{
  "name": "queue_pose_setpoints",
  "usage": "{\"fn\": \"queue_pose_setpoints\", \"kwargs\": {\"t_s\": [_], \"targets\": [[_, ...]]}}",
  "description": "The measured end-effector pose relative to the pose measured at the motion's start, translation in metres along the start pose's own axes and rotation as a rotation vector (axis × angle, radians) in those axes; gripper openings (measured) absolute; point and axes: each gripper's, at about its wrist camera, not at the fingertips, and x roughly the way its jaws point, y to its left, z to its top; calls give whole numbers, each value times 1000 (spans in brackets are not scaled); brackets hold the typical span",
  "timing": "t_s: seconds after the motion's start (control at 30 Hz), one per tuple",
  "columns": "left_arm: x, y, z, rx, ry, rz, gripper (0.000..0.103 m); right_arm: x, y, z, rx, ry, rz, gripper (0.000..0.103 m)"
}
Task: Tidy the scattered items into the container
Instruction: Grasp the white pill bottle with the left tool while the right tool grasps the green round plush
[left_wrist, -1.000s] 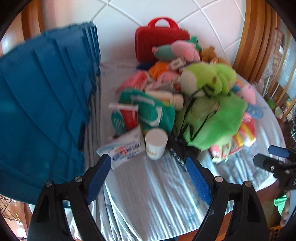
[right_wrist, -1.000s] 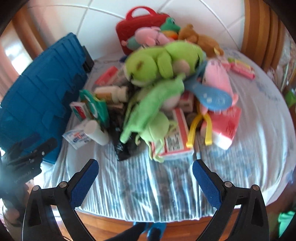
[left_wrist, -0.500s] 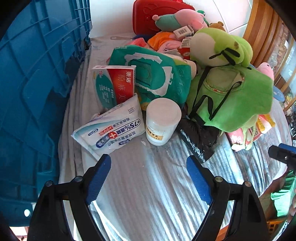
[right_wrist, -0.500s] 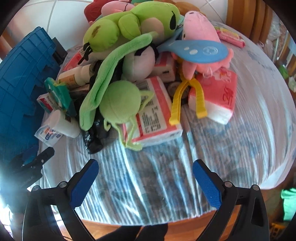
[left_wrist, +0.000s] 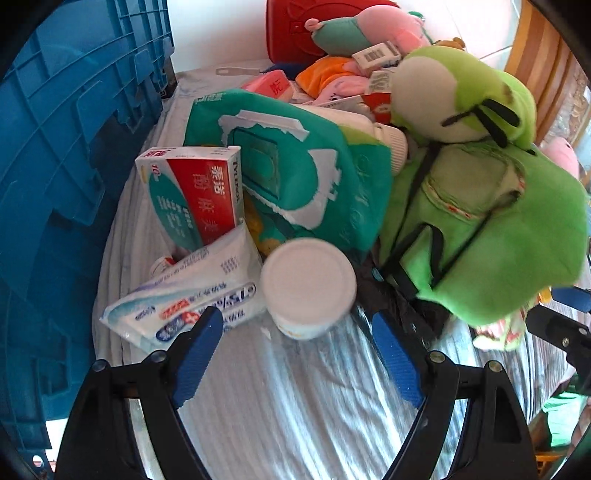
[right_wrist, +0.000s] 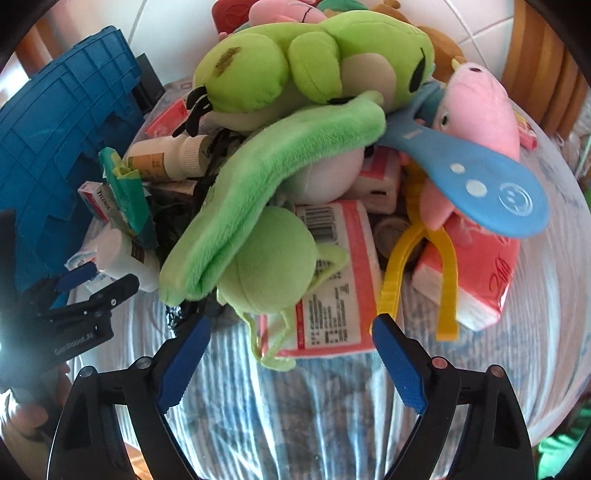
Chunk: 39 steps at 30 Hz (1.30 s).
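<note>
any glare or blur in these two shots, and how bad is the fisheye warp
Left wrist view: the white jar and the green plush edge look slightly smeared; the blue crate bows strongly along the left rim. Right wrist view: bright glare washes out the lower left corner beside the left hand-held gripper; the striped cloth bulges like a dome.

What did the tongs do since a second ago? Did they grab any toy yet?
Both came down closer to the pile. The left tongs now hang just before the white jar, wide open. The right tongs neared the green frog plush, and their jaws are closing, gripping nothing yet. The toys, packets and blue crate stayed put.
</note>
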Motion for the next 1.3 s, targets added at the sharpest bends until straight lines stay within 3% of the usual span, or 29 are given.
{"fn": "queue_pose_setpoints", "kwargs": {"t_s": [0.17, 0.23, 0.3, 0.47, 0.77, 1.0, 1.3], "targets": [[15, 2, 7, -5, 22, -18, 79, 11, 0, 12, -16, 1, -1, 91], [18, 1, 7, -2, 28, -19, 56, 15, 4, 15, -34, -4, 1, 91], [20, 2, 7, -8, 35, -38, 46, 20, 8, 18, -53, -9, 1, 88], [10, 1, 3, -3, 8, -36, 46, 25, 15, 19, -78, -17, -6, 59], [-45, -9, 2, 13, -98, -62, 46, -12, -1, -5, -32, -43, 30, 57], [-90, -30, 13, 57, -189, -84, 46, -71, -1, -16, -30, -146, 29, 57], [-143, -44, 12, 63, -300, -44, 46, -128, 16, -4, -100, -284, 47, 51]]}}
